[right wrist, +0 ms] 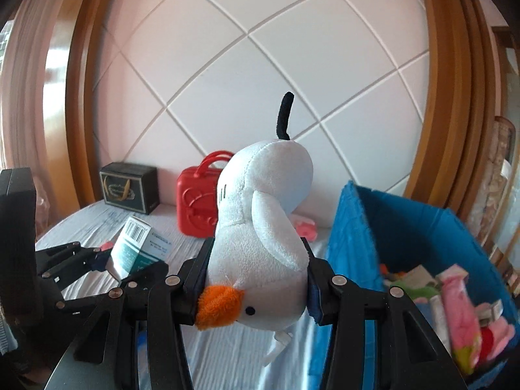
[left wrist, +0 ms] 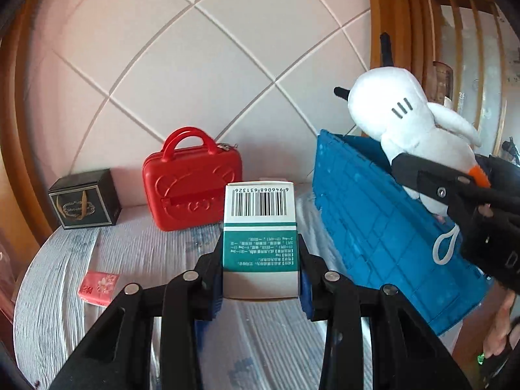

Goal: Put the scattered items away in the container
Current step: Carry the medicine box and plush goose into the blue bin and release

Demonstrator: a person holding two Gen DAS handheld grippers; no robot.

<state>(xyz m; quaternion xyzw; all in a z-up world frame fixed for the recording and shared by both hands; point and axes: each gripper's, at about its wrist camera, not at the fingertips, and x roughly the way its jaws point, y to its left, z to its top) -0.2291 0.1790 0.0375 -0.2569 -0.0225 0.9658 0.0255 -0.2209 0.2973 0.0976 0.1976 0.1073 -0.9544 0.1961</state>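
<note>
My left gripper (left wrist: 261,260) pinches box (left wrist: 260,224). My right gripper (right wrist: 258,279) squeezes bird (right wrist: 260,227). Soft bird might slip, miss blue bin (right wrist: 422,227).

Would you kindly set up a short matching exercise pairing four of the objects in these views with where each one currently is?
Things:
1. medicine box
2. plush bird
3. red case
4. pink packet

Places:
A. lying flat on the bed cover, at the near left
B. clamped in the right gripper, beside the blue bin
C. standing upright against the padded wall
D. clamped in the left gripper, barcode end pointing away

Pairs: 1-D, 2-B, 3-C, 4-A
</note>
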